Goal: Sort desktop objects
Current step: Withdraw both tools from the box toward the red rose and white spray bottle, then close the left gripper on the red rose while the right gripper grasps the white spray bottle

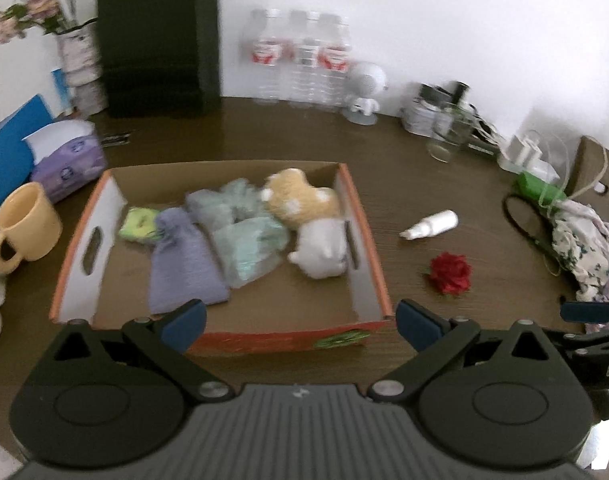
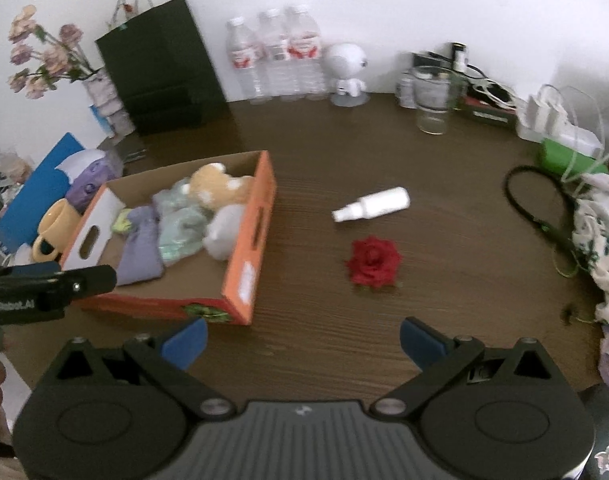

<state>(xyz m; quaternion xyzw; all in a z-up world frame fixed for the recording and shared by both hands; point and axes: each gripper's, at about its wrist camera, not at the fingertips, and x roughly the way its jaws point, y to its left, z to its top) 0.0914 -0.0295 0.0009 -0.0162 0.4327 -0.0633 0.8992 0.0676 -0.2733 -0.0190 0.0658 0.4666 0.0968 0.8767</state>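
Far left on the bench (image 2: 304,144): yellow mug (image 1: 22,226) and purple tissue pack (image 1: 70,164), both just outside the cardboard box (image 1: 368,240).

Inside the box, left to right: small green packet (image 1: 140,224), lilac drawstring pouch (image 1: 182,264), pale mint pouches (image 1: 248,240), tan plush bear (image 1: 300,198) with a white plush (image 1: 320,252) lying against the right wall. Already gathered there, as a sort would leave them.

Right of the box, out on bare wood: white spray bottle (image 2: 370,204) lying on its side, and nearer, a red fabric rose (image 2: 374,260), close together but apart. Further right, a black cord loop (image 2: 536,208) and crumpled floral cloth (image 2: 600,240) at the bench edge.

Left gripper (image 1: 300,324) hovering at the box's near wall, fingers spread wide, holding nothing. Right gripper (image 2: 302,340) over bare wood in front of the rose, fingers likewise released and empty.

Judging by layout: mid-sort, with bottle and rose likely remaining for the box. Rose nearest the right gripper, so probably next: reach forward, straddle the bloom, pinch gently on soft petals, lift over the orange wall. Bottle round and lying flat, so a grasp across its body rather than along it.
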